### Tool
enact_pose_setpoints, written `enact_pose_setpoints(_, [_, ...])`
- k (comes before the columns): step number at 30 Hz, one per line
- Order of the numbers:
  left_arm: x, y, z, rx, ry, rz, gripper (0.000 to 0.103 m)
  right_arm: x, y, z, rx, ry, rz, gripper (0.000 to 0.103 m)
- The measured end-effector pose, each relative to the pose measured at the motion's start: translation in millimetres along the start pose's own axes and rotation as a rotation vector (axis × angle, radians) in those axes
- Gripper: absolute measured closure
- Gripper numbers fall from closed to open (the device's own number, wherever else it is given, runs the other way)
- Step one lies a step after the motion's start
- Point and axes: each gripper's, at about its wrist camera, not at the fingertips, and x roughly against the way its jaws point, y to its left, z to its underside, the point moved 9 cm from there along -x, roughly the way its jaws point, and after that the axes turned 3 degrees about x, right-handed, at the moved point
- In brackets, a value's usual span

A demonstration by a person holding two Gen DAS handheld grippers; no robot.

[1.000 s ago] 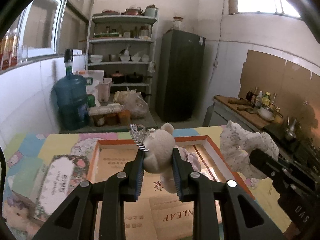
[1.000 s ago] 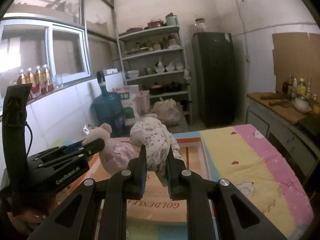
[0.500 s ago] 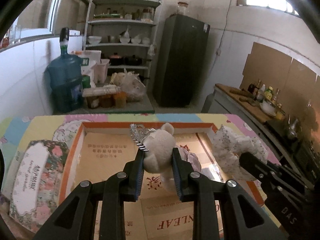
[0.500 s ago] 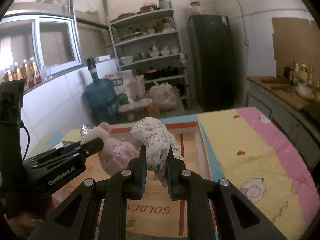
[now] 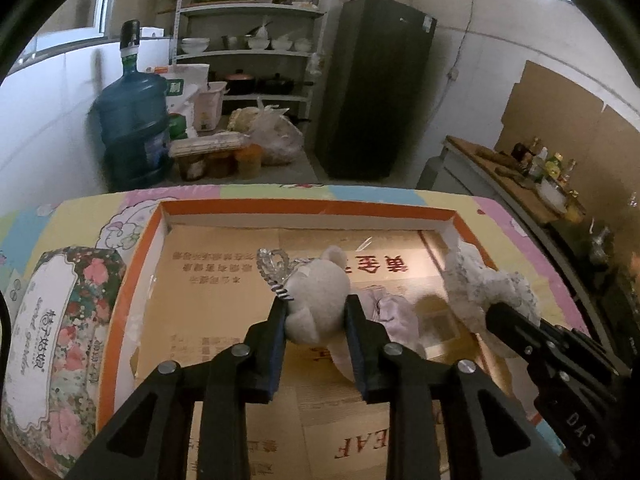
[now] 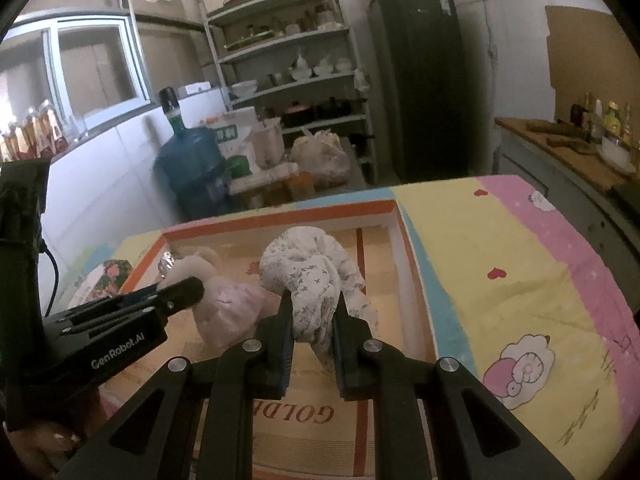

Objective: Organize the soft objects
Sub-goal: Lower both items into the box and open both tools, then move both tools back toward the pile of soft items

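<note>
A beige plush bear [image 5: 320, 284] with a pink dress and a silver bow hangs over the cardboard floor of an orange-rimmed shallow box [image 5: 304, 208]. Its head sits between the pads of my left gripper [image 5: 316, 303], whose jaws are opening while the pads still touch the head. My right gripper [image 6: 313, 298] is shut on a knotted white floral cloth bundle [image 6: 304, 268] above the right half of the box [image 6: 280, 218]. The right wrist view has the bear [image 6: 200, 266] at the left gripper's tip [image 6: 188, 288]. The left wrist view shows the bundle [image 5: 476, 284] to the bear's right.
A floral tin [image 5: 52, 340] lies left of the box on the colourful cartoon tablecloth [image 6: 500, 248]. Beyond the table stand a blue water jug [image 5: 132, 136], shelves of dishes [image 5: 248, 48] and a dark fridge [image 5: 376, 96]. A counter with bottles [image 5: 520, 176] runs along the right.
Both grippers have sunk toward the box with the bear and the bundle, and tipped further down. The left jaws stand slightly wider around the bear's head.
</note>
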Motion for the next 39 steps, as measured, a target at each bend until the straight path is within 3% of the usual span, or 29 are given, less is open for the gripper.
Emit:
enact_pose_setpoints(3, [1.1,-1.8,0.0,-0.023,-0.011,-0.015,0.067,-6.2,-1.3,4.7,-0.004,0.026,-0.002,0.086])
enact_pose_setpoints(6, [1.0,-3.9,1.5,-0.036,0.0,-0.011,0.04,-10.6,-1.3,8.3,-0.013,0.043,-0.018,0.084])
enact_pose_setpoints(11, [5.3,-2.5,-0.3,-0.024,-0.006,-0.001,0.023,-11.4,0.8,10.0,-0.029,0.047,-0.056,0.072])
enact_pose_setpoints(12, [7.8,-1.9,-1.7,-0.022,-0.017,0.0,0.02,-10.6,0.7,9.8,-0.03,0.044,-0.058,0.066])
enact_pose_setpoints(13, [10.8,-1.6,-2.6,-0.02,-0.026,0.002,0.019,-9.7,1.2,9.8,-0.031,0.04,-0.058,0.057])
enact_pose_setpoints(17, [25.0,-2.6,-9.4,-0.031,-0.073,0.015,0.017,-0.8,2.3,6.5,-0.029,0.013,-0.059,0.051])
enact_pose_setpoints(19, [35.3,-3.1,-12.4,-0.045,-0.104,0.023,0.014,4.3,4.5,5.5,-0.024,0.0,-0.06,0.043])
enact_pose_setpoints(25, [70.7,-8.3,-19.5,-0.043,-0.19,0.102,0.011,22.6,11.8,5.2,-0.005,-0.035,-0.041,0.041])
enact_pose_setpoints(28, [87.6,-7.9,-19.5,-0.044,-0.192,0.131,0.011,35.6,16.1,5.0,-0.001,-0.064,-0.038,0.04])
enact_pose_setpoints(33, [121.7,-8.1,-18.9,-0.095,-0.25,0.1,0.011,70.1,26.8,6.4,-0.001,-0.13,-0.046,0.029])
enact_pose_setpoints(39, [165.9,-0.3,-14.0,-0.088,-0.328,0.11,0.012,116.7,50.4,7.4,0.023,-0.214,-0.042,0.029])
